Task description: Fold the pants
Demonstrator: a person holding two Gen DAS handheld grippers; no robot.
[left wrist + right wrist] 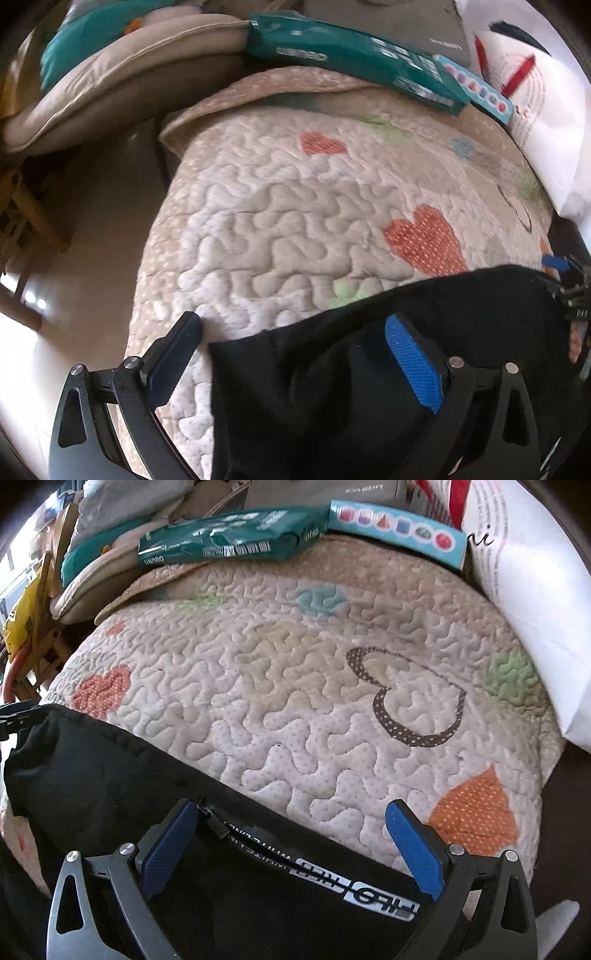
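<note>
Black pants lie on a quilted cream blanket with heart patches. My left gripper is open, its jaws wide apart over the left edge of the pants. My right gripper is open above the pants, near a zipper pocket with a white logo label. The tip of the other gripper shows at the far right of the left wrist view. Neither gripper holds cloth.
A green package, a light blue box and a white printed pillow lie along the blanket's far edge. A beige cushion sits at the left, and the floor lies beyond the blanket's left edge.
</note>
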